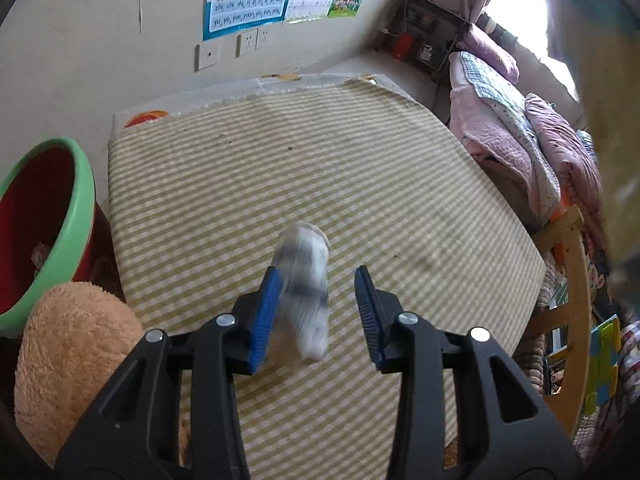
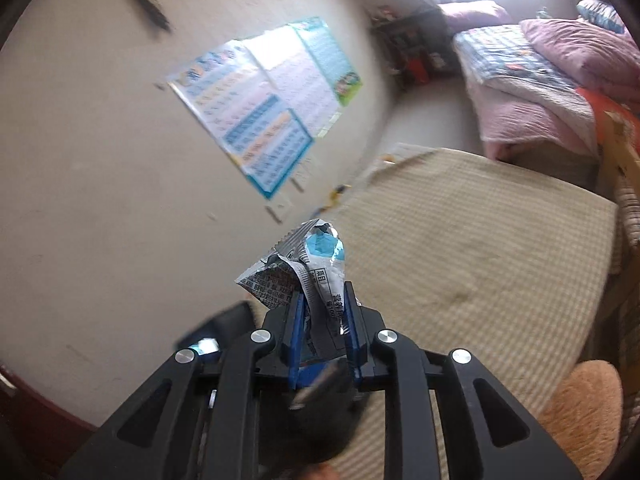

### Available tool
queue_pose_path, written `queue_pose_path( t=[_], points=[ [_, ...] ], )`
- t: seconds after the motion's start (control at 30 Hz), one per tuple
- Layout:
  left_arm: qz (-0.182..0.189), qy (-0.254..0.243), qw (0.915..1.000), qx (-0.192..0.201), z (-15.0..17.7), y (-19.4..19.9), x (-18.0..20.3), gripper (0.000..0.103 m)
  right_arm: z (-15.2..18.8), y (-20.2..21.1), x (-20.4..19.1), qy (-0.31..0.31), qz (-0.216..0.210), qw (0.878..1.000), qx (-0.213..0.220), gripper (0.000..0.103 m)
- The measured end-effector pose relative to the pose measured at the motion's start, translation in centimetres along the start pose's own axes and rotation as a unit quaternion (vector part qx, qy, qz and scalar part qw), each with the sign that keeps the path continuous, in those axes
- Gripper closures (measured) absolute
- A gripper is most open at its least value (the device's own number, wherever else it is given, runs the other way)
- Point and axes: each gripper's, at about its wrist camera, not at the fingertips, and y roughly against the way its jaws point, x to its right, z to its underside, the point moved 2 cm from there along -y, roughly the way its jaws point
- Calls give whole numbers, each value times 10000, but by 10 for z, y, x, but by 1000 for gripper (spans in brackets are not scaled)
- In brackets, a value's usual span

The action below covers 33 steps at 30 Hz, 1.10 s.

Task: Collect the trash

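In the left wrist view my left gripper (image 1: 316, 304) is open above the striped tablecloth (image 1: 360, 184). A blurred white and grey piece of trash (image 1: 306, 288) is between its blue pads, close to the left pad (image 1: 266, 316); I cannot tell if it touches. A red bin with a green rim (image 1: 68, 232) stands at the left. In the right wrist view my right gripper (image 2: 322, 312) is shut on a crumpled silver and blue wrapper (image 2: 308, 268), held up in the air near the wall.
A tan plush toy (image 1: 72, 360) lies at the near left of the table, also at the lower right of the right wrist view (image 2: 580, 412). A wooden chair (image 1: 572, 320) and a bed with pink quilts (image 1: 520, 140) are to the right. Posters (image 2: 264, 116) hang on the wall.
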Motion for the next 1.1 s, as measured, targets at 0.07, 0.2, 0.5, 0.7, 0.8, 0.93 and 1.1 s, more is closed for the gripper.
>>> queue_pose_path(
  t=[0.07,0.2,0.5,0.7,0.8,0.93,1.1],
  points=[
    [38,4,10000,70,-1,4,1,66,-1,5,-6,46,-161,9998,121,84],
    [76,14,9998,156,-3,9,-1,66,-3,12,-10,26,-376,9990,241,83],
    [-142,-436,9980,439,-10,23,-14,66,-8,12,15,591,934,9931,384,78],
    [-344,-478,9972,466,-12,27,-32,66,8,-19,63,212,1384,9900,-185,78],
    [-360,-374,9978,417,-11,27,-37,66,10,-19,74,-277,1168,9927,-144,77],
    [-344,-190,9981,474,0,31,-29,55,6,-9,77,-691,1166,9908,26,77],
    [-299,-698,9942,761,10,39,0,47,-3,5,66,-536,1167,9912,321,77]
  ],
)
